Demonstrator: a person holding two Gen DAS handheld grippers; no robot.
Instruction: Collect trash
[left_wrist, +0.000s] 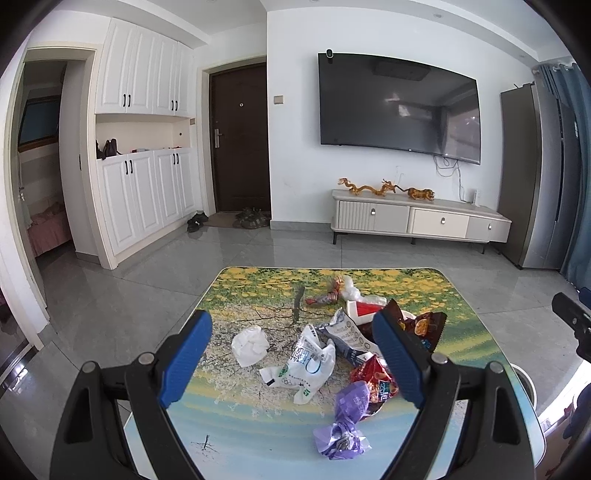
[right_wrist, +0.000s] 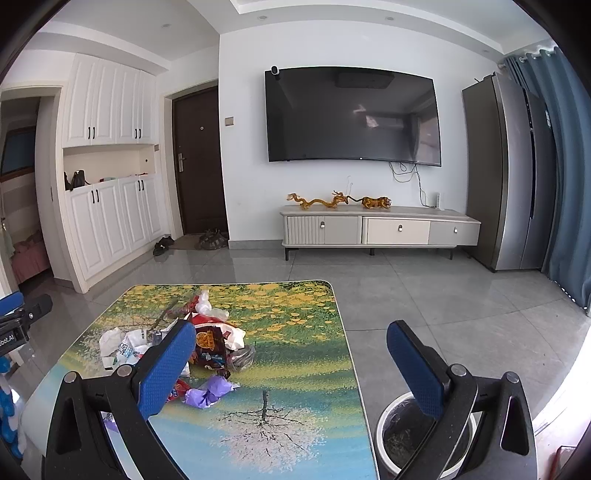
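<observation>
A heap of trash lies on a low table (left_wrist: 258, 435) printed with a tree scene. In the left wrist view I see a crumpled white tissue (left_wrist: 250, 345), a white plastic bag (left_wrist: 306, 365), a purple wrapper (left_wrist: 345, 424), a red snack packet (left_wrist: 373, 376) and a brown wrapper (left_wrist: 424, 325). My left gripper (left_wrist: 295, 360) is open above the heap, holding nothing. My right gripper (right_wrist: 291, 369) is open too, over the table's right side (right_wrist: 295, 369), with the heap (right_wrist: 207, 343) at its left finger. A round bin (right_wrist: 424, 439) stands on the floor beside the table, behind the right finger.
Grey tiled floor (right_wrist: 406, 295) surrounds the table. A TV cabinet (right_wrist: 380, 229) stands against the far wall under a wall-mounted TV (right_wrist: 351, 114). A fridge (right_wrist: 509, 173) and blue curtain are at the right, white cupboards (left_wrist: 144, 147) and a dark door (left_wrist: 240, 140) at the left.
</observation>
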